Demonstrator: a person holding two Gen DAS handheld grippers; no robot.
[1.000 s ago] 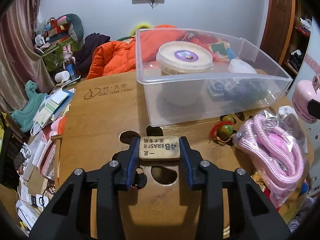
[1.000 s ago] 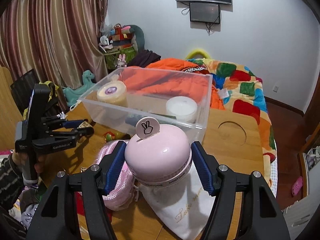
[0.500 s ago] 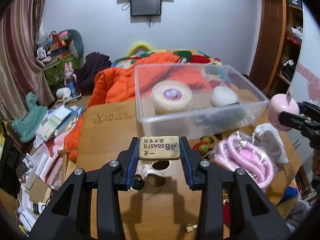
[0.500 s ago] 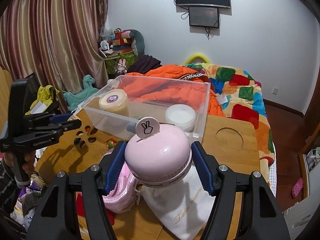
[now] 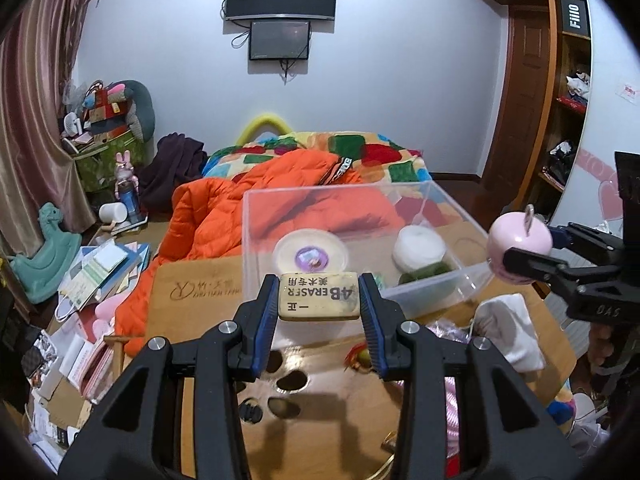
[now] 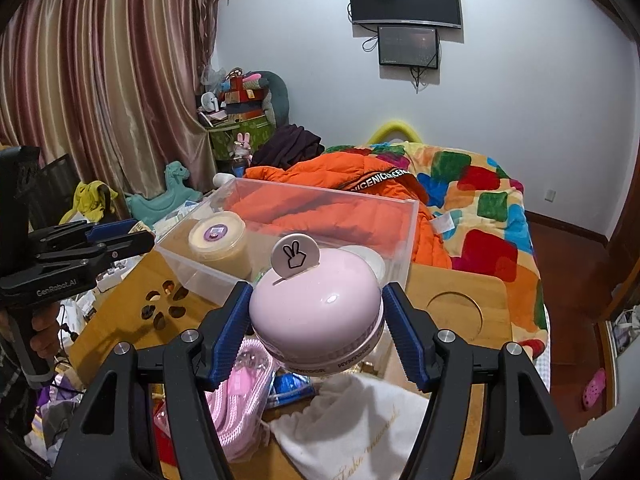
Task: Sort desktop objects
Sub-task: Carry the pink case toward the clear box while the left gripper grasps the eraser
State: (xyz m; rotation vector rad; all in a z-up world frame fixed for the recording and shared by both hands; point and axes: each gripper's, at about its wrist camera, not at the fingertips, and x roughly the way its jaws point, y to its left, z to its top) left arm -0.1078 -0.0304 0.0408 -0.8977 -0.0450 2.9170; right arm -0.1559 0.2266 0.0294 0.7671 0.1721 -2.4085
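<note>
Carrying step in hand, judged from the scene: both items lifted clear of the counter (image 6: 456,292) and held in front of the clear bin (image 5: 404,200), not yet dropped in. Already in the bin: a tub (image 5: 309,254) with a purple label and a white round thing (image 5: 418,242). Still lying on the counter: a white pouch (image 6: 360,424) and a pink rope (image 6: 240,376). Next move probably: bring each load over the bin rim, lower into a free spot beside the tub, then spread the fingers. Right gripper (image 6: 316,328) closed on the pink case (image 6: 316,308), blue pads pressing its two sides, the dome and its small tab standing above the fingers; in the left view, near the right wall of the bin. Left gripper (image 5: 319,300) closed on the eraser (image 5: 319,295), held flat by its short ends between the tips, printed face up, just before the near wall of the bin.
</note>
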